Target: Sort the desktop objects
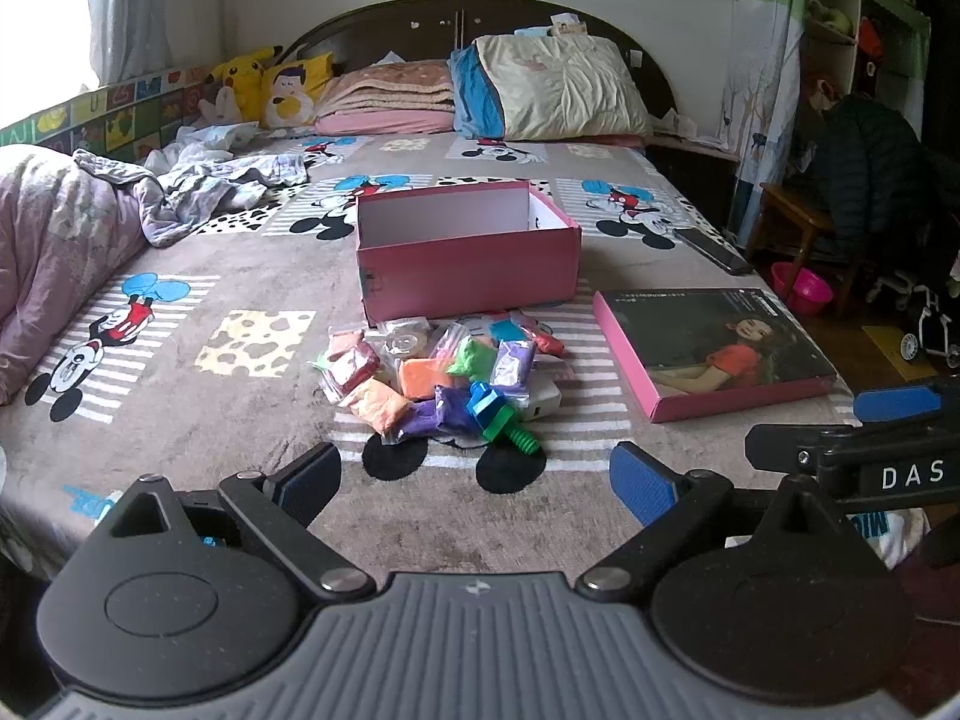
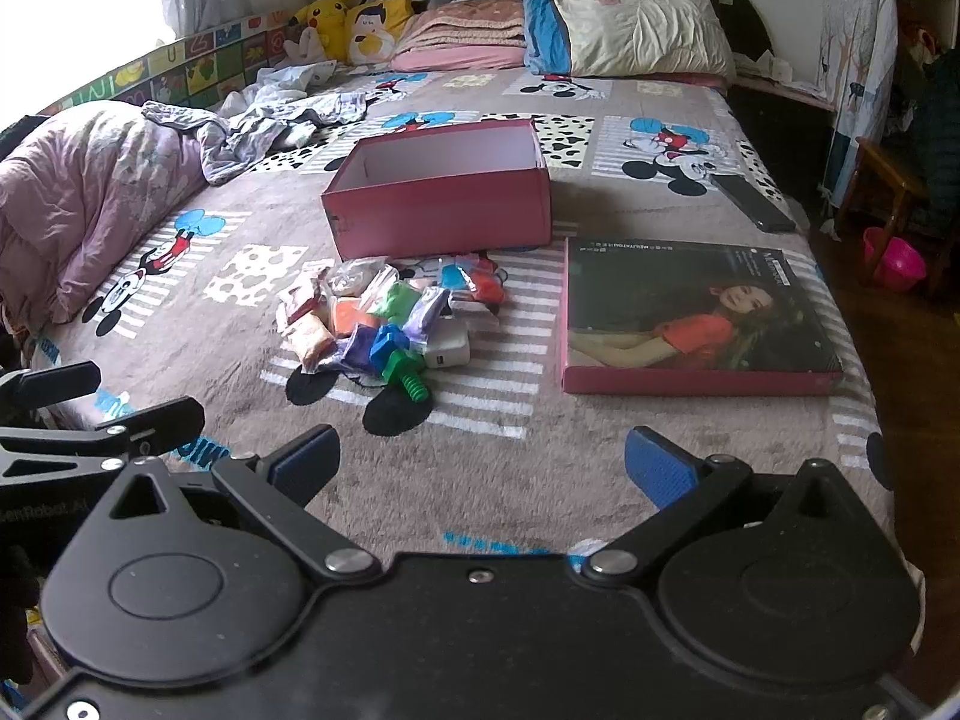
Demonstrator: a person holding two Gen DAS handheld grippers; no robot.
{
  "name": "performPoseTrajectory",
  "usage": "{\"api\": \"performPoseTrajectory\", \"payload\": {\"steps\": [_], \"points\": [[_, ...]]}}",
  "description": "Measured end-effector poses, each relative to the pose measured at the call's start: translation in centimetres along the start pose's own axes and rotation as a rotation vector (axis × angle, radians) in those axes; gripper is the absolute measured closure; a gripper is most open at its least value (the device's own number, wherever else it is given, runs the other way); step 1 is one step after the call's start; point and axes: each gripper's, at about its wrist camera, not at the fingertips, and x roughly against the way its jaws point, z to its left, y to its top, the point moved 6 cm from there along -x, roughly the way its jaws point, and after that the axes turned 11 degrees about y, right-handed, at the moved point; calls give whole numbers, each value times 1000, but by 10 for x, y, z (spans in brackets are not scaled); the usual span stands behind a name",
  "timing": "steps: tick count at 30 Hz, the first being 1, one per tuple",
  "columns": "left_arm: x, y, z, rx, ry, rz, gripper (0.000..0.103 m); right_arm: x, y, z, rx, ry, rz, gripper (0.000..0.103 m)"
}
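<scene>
A pile of colourful clay bags (image 1: 432, 378) (image 2: 384, 312) lies on the bed in front of an open pink box (image 1: 468, 252) (image 2: 441, 192). At the pile's near edge sits a blue and green toy bolt (image 1: 501, 417) (image 2: 399, 363), with a white charger (image 1: 543, 402) (image 2: 447, 351) beside it. The box lid (image 1: 714, 351) (image 2: 696, 318), printed with a picture, lies flat to the right. My left gripper (image 1: 477, 480) is open over bare blanket, short of the pile. My right gripper (image 2: 480, 468) is open too, nearer than the pile. Nothing is held.
A rumpled purple quilt (image 1: 66, 228) (image 2: 90, 198) and loose clothes fill the left side. Pillows (image 1: 558, 87) and plush toys line the headboard. A dark phone (image 1: 714, 252) (image 2: 756, 201) lies near the bed's right edge. A stool and pink basin (image 1: 801, 288) stand on the floor at right.
</scene>
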Motion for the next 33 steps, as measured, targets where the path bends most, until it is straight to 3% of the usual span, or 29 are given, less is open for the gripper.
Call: {"api": "performPoseTrajectory", "payload": {"steps": [33], "points": [[0, 0, -2, -6, -4, 3, 6, 0, -5, -1, 2, 9, 9, 1]]}}
